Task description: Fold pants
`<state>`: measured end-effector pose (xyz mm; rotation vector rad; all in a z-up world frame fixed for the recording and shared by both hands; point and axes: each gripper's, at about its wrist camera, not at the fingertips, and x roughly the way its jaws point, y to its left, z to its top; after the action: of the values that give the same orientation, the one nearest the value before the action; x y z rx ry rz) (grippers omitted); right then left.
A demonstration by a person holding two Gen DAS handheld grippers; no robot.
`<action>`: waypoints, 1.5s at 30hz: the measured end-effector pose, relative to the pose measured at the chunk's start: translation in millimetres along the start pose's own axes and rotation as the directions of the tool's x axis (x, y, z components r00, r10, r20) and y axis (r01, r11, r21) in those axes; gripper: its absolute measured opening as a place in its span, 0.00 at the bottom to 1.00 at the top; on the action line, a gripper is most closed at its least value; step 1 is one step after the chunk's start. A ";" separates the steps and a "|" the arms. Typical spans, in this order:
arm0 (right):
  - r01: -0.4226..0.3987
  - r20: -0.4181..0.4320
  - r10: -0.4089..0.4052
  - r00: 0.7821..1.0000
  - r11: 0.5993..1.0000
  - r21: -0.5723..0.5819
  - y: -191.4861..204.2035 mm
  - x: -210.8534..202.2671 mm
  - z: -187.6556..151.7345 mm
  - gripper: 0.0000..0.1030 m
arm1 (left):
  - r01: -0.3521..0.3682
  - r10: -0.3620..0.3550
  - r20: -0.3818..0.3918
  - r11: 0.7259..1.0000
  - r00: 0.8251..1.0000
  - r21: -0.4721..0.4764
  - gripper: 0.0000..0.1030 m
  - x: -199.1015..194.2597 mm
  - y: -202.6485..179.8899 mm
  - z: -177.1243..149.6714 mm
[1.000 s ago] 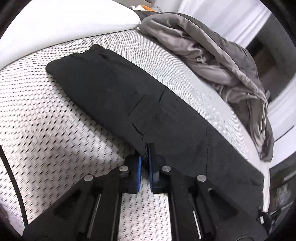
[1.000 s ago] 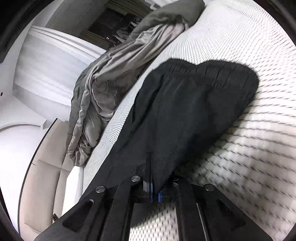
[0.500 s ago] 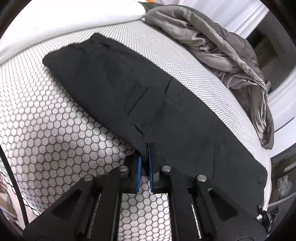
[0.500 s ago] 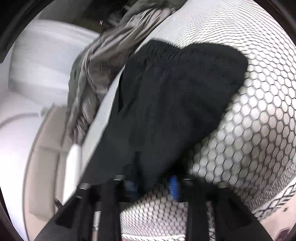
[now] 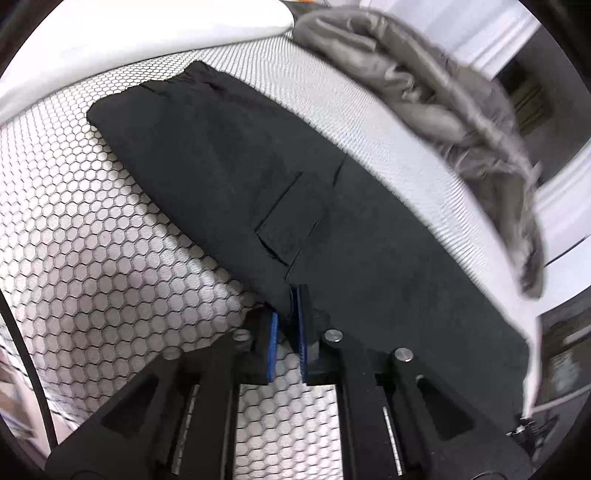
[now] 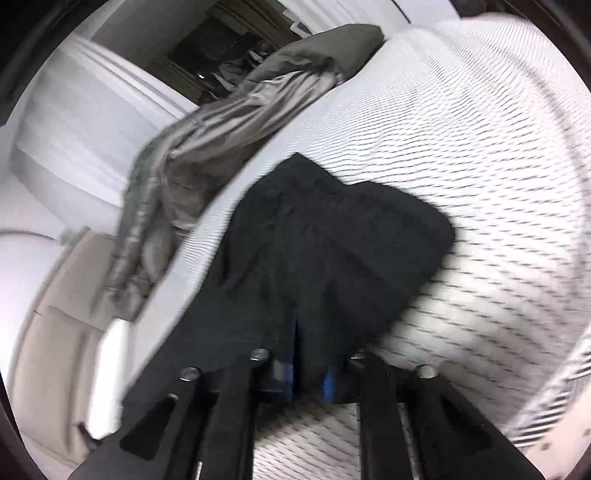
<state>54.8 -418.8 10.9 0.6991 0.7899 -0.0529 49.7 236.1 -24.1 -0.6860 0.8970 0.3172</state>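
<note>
Black pants (image 5: 258, 177) lie folded lengthwise on a white honeycomb-patterned bed (image 5: 92, 258), waistband at the far left, a flap pocket near the middle. My left gripper (image 5: 287, 310) is shut on the near edge of the pants by the pocket, blue pads pinching the cloth. In the right wrist view the pants (image 6: 332, 251) run away from me, blurred. My right gripper (image 6: 308, 354) stands at their near edge with cloth between the blue pads, the jaws a little apart.
A crumpled grey blanket (image 5: 443, 96) lies along the far side of the bed, also in the right wrist view (image 6: 221, 122). A white pillow (image 5: 129, 33) is at the head. A beige headboard or sofa (image 6: 48, 332) is at the left.
My left gripper has lifted the near edge slightly and come closer. My right gripper opened half a second ago, and now its jaws are narrower on the cloth again; the view swung.
</note>
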 end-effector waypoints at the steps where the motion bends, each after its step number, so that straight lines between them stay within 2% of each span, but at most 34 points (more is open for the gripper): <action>1: 0.024 -0.018 -0.024 1.000 1.000 -0.006 -1.0 0.3 -0.6 0.35 | -0.027 0.026 0.004 0.999 1.000 0.024 0.12 -2.3 -2.2 -0.4; 3: 0.032 0.011 -0.032 0.999 0.999 0.026 -10.5 -10.4 2.0 0.36 | -0.067 0.065 0.035 0.996 0.997 0.063 0.24 -11.3 -6.4 1.9; 5: 0.093 0.094 -0.097 0.991 0.995 0.045 -16.6 -30.8 5.0 0.45 | -0.131 0.124 0.095 0.989 0.988 0.074 0.37 -26.6 -5.8 5.8; 6: 0.128 0.152 -0.134 0.979 0.991 0.050 -16.9 -42.5 7.1 0.45 | -0.181 0.170 0.157 0.982 0.973 0.059 0.44 -39.6 -4.5 7.9; 8: 0.185 0.274 -0.187 0.943 0.982 0.036 -11.8 -67.6 11.8 0.45 | -0.232 0.215 0.247 0.972 0.945 0.043 0.49 -59.0 -5.9 9.0; 9: 0.187 0.317 -0.183 0.931 0.982 0.016 -7.3 -77.3 12.7 0.45 | -0.220 0.191 0.300 0.973 0.935 0.066 0.50 -71.0 -9.9 7.5; 10: 0.181 0.344 -0.163 0.925 0.983 -0.021 1.2 -83.6 13.7 0.50 | -0.201 0.160 0.324 0.975 0.932 0.096 0.52 -78.4 -14.8 5.7; 11: 0.166 0.352 -0.133 0.926 0.984 -0.066 10.0 -87.7 14.2 0.60 | -0.180 0.125 0.343 0.974 0.931 0.134 0.54 -84.7 -23.7 2.7; 13: 0.120 0.331 -0.062 0.942 0.980 -0.160 32.8 -84.5 9.6 0.74 | -0.138 0.042 0.373 0.962 0.927 0.234 0.66 -94.9 -49.4 -10.4; 14: 0.097 0.309 -0.028 0.951 0.973 -0.209 47.1 -79.6 4.6 0.80 | -0.124 0.015 0.378 0.956 0.926 0.265 0.79 -96.5 -59.5 -16.3; 15: 0.073 0.280 0.002 0.960 0.964 -0.257 60.0 -73.2 -0.5 0.83 | -0.093 -0.034 0.381 0.945 0.924 0.312 0.82 -96.9 -75.0 -24.6; 17: -0.004 0.181 0.074 0.981 0.932 -0.362 92.0 -52.3 -14.5 0.97 | -0.041 -0.111 0.364 0.922 0.925 0.386 0.85 -93.0 -99.9 -38.7; 20: -0.096 0.026 0.123 0.992 0.874 -0.477 138.2 -13.7 -43.2 0.99 | 0.034 -0.191 0.286 0.880 0.939 0.475 0.86 -77.4 -140.4 -63.8; 22: -0.121 -0.052 0.110 0.993 0.844 -0.522 160.5 11.4 -60.9 0.99 | 0.128 -0.246 0.176 0.855 0.953 0.503 0.86 -58.1 -169.0 -83.2; 23: -0.126 -0.078 0.100 0.992 0.825 -0.551 172.3 23.7 -71.6 0.99 | 0.165 -0.263 0.112 0.828 0.958 0.536 0.86 -48.5 -184.2 -95.5; 25: -0.119 -0.112 0.062 0.992 0.774 -0.622 192.6 44.9 -89.6 0.99 | 0.168 -0.250 0.056 0.786 0.967 0.595 0.86 -32.5 -207.3 -114.9; 27: -0.082 -0.133 -0.018 0.991 0.709 -0.700 208.9 68.4 -110.6 0.99 | 0.144 -0.200 0.009 0.740 0.980 0.657 0.86 -12.4 -226.5 -138.8; 28: -0.075 -0.135 -0.034 0.990 0.686 -0.724 213.6 76.4 -117.7 0.99 | 0.139 -0.176 -0.014 0.726 0.984 0.673 0.86 -2.3 -232.0 -147.8; 30: -0.092 -0.156 -0.033 0.987 0.682 -0.726 206.6 78.9 -124.2 0.99 | 0.134 -0.115 -0.073 0.703 0.991 0.698 0.86 22.1 -242.5 -171.3; 31: -0.096 -0.167 -0.040 0.985 0.676 -0.731 204.9 82.4 -125.6 0.99 | 0.124 -0.102 -0.074 0.689 0.992 0.714 0.87 26.7 -241.1 -178.7; 33: -0.058 -0.143 -0.083 0.986 0.638 -0.768 195.7 81.6 -128.2 0.99 | 0.112 -0.109 -0.052 0.664 0.993 0.740 0.95 29.3 -234.4 -183.1; 35: 0.035 -0.067 -0.150 0.986 0.593 -0.804 166.4 71.1 -122.0 0.99 | 0.116 -0.110 -0.056 0.672 0.992 0.731 0.97 27.3 -223.4 -177.4; 36: 0.095 -0.019 -0.185 0.982 0.589 -0.802 148.3 68.2 -111.0 0.99 | 0.121 -0.114 -0.059 0.688 0.992 0.716 0.97 26.9 -209.6 -169.3; 37: 0.140 0.012 -0.211 0.977 0.603 -0.785 130.5 64.9 -98.8 0.99 | 0.118 -0.111 -0.056 0.696 0.992 0.708 0.97 27.8 -204.7 -165.4; 38: 0.203 0.054 -0.250 0.967 0.624 -0.754 112.6 61.7 -84.8 0.99 | 0.111 -0.106 -0.050 0.703 0.993 0.702 0.97 28.2 -197.5 -159.6; 40: 0.373 0.166 -0.362 0.917 0.635 -0.676 78.1 54.7 -58.2 0.99 | 0.100 -0.101 -0.040 0.715 0.994 0.692 0.97 25.6 -184.3 -151.1; 41: 0.390 0.167 -0.377 0.911 0.659 -0.643 64.4 52.1 -46.7 0.99 | 0.106 -0.105 -0.044 0.718 0.994 0.688 0.97 21.9 -176.6 -146.3; 42: 0.366 0.140 -0.361 0.922 0.694 -0.620 55.3 48.1 -39.5 0.99 | 0.112 -0.108 -0.048 0.721 0.993 0.684 0.97 28.6 -178.4 -135.7; 43: 0.355 0.139 -0.346 0.928 0.704 -0.615 55.3 45.2 -37.7 0.99 | 0.106 -0.106 -0.043 0.725 0.993 0.680 0.97 27.0 -175.5 -133.4; 45: 0.375 0.185 -0.337 0.923 0.685 -0.625 67.7 38.3 -39.1 0.99 | 0.089 -0.098 -0.024 0.737 0.995 0.670 0.96 17.6 -178.4 -130.0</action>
<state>77.4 -334.9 3.8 -0.1384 0.8142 -0.1432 74.6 16.1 -20.8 -0.0477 0.8820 -0.1078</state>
